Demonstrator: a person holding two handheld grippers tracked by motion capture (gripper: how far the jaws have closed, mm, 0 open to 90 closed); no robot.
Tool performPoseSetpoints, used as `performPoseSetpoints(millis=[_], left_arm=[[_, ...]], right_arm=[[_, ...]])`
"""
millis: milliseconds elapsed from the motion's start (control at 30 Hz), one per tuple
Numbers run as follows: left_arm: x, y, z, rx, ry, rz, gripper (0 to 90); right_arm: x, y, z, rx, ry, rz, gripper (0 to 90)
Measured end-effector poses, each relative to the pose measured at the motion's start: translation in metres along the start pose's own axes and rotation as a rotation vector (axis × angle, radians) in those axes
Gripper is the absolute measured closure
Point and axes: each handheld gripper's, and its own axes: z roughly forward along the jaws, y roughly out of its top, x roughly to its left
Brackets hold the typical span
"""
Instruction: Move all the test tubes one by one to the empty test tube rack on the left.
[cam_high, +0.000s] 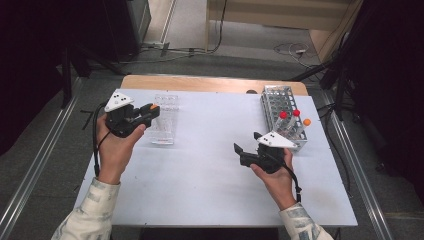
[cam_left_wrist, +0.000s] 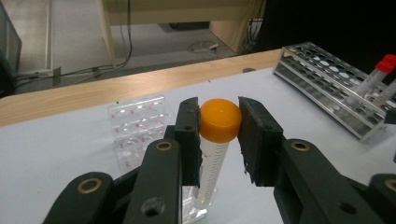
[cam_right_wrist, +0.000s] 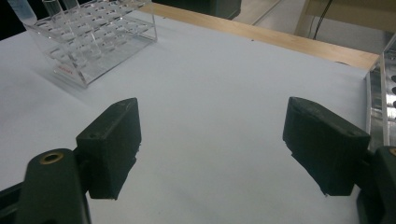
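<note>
My left gripper is shut on an orange-capped clear tube, its pads pressing on the cap; the tube hangs upright above the near end of a clear plastic rack. From above, the left gripper hovers beside that clear rack at the table's left. My right gripper stands wide open over bare white table, nothing between its jaws. In the high view the right gripper sits at centre right, just left of a metal rack holding red-capped tubes and an orange-capped one.
The white table top has a wooden strip along its far edge. The metal rack lies tilted at the far right in the left gripper view. Cables run across the floor beyond.
</note>
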Motion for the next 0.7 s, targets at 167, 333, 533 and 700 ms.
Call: performPoseSetpoints(millis=[167, 333, 533, 700], left_arm=[[0.004, 0.006, 0.009, 0.004, 0.023, 0.002, 71.1], [0.007, 0.008, 0.02, 0.0, 0.041, 0.005, 71.1], [0.013, 0.007, 0.031, 0.008, 0.07, -0.004, 71.0], [0.015, 0.006, 0.036, 0.014, 0.077, 0.002, 71.0]], right_arm=[[-0.003, -0.002, -0.002, -0.002, -0.001, 0.007, 17.7], [-0.007, -0.004, -0.003, 0.001, -0.007, 0.011, 17.6], [-0.011, -0.005, -0.004, 0.004, -0.01, 0.018, 17.6], [-0.012, -0.006, -0.005, 0.002, -0.008, 0.015, 17.6]])
